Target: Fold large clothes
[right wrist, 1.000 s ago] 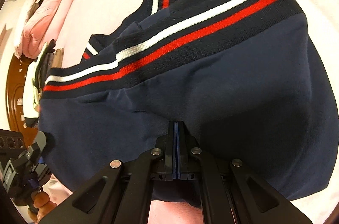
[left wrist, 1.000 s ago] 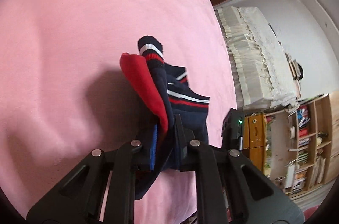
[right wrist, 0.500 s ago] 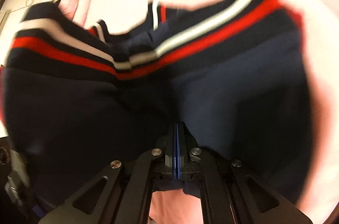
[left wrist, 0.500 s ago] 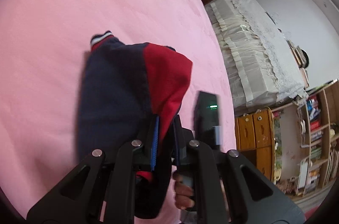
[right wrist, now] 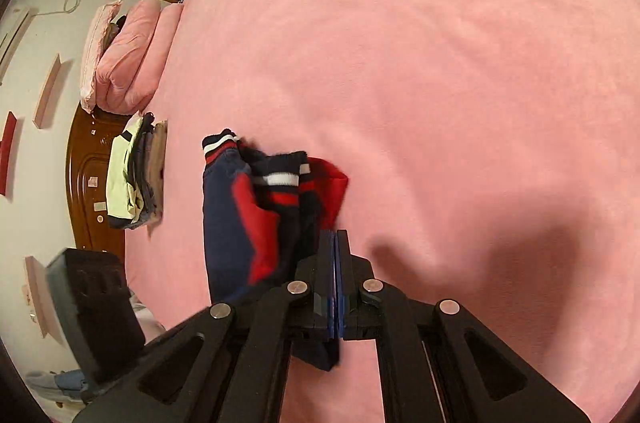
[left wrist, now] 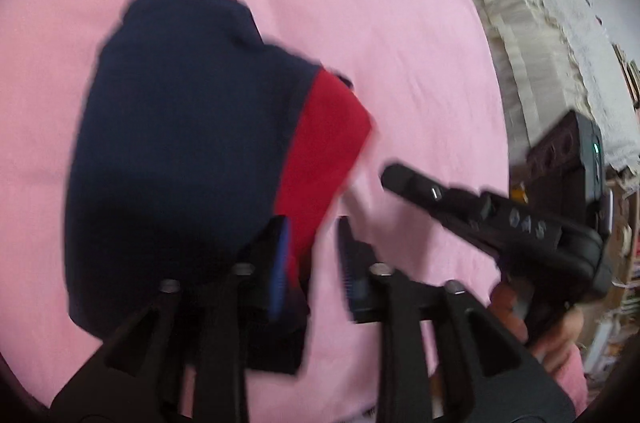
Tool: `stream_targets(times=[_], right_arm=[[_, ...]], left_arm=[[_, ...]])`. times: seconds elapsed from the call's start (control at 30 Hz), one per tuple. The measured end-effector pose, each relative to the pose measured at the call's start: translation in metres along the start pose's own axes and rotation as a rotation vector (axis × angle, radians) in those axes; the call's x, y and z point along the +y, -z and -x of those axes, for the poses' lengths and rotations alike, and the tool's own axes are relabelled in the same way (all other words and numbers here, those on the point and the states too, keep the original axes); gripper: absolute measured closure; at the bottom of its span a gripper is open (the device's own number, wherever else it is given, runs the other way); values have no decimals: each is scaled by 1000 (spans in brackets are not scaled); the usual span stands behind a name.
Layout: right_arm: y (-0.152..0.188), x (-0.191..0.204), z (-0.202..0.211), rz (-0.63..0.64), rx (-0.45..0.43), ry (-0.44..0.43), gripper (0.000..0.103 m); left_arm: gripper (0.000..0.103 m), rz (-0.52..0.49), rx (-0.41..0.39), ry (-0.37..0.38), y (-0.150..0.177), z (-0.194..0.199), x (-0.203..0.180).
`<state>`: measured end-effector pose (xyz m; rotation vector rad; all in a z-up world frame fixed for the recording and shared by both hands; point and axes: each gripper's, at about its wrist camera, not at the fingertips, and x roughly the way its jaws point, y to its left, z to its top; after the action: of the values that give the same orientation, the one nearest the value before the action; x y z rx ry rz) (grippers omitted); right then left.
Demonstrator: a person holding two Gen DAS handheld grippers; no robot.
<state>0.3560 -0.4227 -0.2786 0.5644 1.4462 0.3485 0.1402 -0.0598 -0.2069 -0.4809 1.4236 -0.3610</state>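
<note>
My left gripper (left wrist: 312, 255) is opening; the garment (left wrist: 180, 151), navy with red panels and striped cuffs, lies against its left finger only, the pads no longer pinching it. My right gripper (right wrist: 335, 255) is clenched; the garment (right wrist: 256, 207) hangs bunched just left of its tips, but I cannot tell whether cloth is caught. The garment sits over the pink bed (right wrist: 440, 83). Folded clothes (right wrist: 132, 179) are stacked at the bed's far edge.
</note>
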Motion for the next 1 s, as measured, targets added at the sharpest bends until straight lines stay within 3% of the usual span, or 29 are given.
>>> stream_targets(times=[0.07, 0.13, 0.2, 0.23, 0.27, 0.47, 0.5, 0.57, 0.63, 0.7, 0.83, 0.93, 1.0], right_arm=[[-4, -2, 1, -9, 13, -28, 101], [-11, 6, -4, -17, 30, -53, 97], [-9, 17, -8, -14, 58, -57, 79], [-8, 21, -20, -17, 70, -59, 63], [-4, 26, -23, -19, 87, -64, 57], [17, 50, -54, 43, 114, -45, 58], [17, 51, -58, 51, 107, -24, 62], [17, 50, -70, 42, 119, -8, 80], [12, 45, -78, 20, 105, -40, 95], [6, 44, -78, 25, 76, -46, 96], [-1, 51, -77, 57, 22, 48, 96], [-6, 39, -91, -6, 60, 78, 96], [-6, 43, -98, 17, 84, 117, 94]], left_arm=[[54, 1, 36, 10, 8, 11, -4], [45, -24, 44, -47, 13, 29, -9], [44, -66, 19, -142, 15, 49, -13], [43, -80, 4, -188, 16, 57, -14], [43, -81, -9, -232, 16, 63, -9], [43, 32, -1, -360, 18, 70, 32], [43, 41, 0, -366, 20, 71, 37], [43, 55, 32, -380, 29, 67, 41], [43, 49, 66, -387, 38, 60, 43], [43, 42, 86, -367, 47, 55, 42], [43, 19, 129, -334, 62, 44, 32], [43, -35, 143, -374, 72, 39, 24], [43, -58, 137, -392, 78, 43, 21]])
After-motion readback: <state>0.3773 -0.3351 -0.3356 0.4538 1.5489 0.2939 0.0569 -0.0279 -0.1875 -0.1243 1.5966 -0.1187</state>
